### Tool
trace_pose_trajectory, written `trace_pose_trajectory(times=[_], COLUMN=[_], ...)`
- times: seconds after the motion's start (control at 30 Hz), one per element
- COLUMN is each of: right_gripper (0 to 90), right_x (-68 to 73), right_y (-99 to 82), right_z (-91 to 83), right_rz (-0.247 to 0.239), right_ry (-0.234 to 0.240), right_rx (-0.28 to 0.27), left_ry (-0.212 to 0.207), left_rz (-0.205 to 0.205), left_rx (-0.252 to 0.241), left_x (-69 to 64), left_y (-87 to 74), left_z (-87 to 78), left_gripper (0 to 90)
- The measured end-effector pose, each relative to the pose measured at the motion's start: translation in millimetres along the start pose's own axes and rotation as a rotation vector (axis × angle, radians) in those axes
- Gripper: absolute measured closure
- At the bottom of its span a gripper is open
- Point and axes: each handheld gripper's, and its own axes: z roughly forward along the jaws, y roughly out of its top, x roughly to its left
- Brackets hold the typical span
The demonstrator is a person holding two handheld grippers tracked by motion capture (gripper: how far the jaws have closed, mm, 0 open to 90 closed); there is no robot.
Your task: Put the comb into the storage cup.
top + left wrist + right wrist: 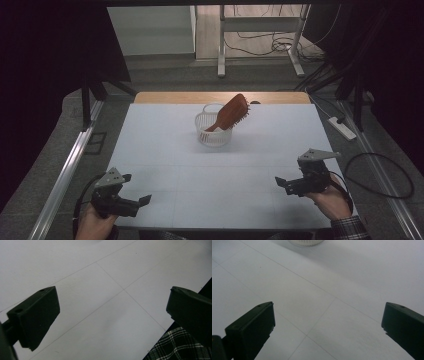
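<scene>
A reddish-brown wooden hairbrush point(233, 112) stands tilted in a small white slotted basket point(214, 136) at the far middle of the white table point(165, 150), bristles facing right. My left gripper point(136, 190) rests near the front left corner, held by a hand, jaws wide apart over bare table point(110, 305). At the front right, my right gripper point(283, 184) is also open and empty point(327, 320), pointing left. The basket's lower rim point(305, 242) peeks in at the top of the right gripper view. Both grippers are well short of the basket.
A wooden strip point(200, 97) edges the table's far side. A white power strip point(342, 127) and cables lie on the floor to the right. A metal rail point(65, 170) runs along the left. A plaid sleeve point(175, 347) shows by the table's front edge.
</scene>
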Motion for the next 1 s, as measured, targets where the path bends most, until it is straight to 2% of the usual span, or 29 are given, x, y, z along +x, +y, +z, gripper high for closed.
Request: trace_pose_trajectory(times=[1.0], right_gripper=[0.0], right_x=[-9.6], right_y=[-35.4], right_z=[-26.9], right_rz=[0.089], right_ry=[-0.077], right_rx=[0.007], left_ry=[0.0], left_rz=[-0.005], left_rx=[-0.004], left_x=[0.3], left_y=[0.2], left_z=[0.0], left_gripper=[0.0])
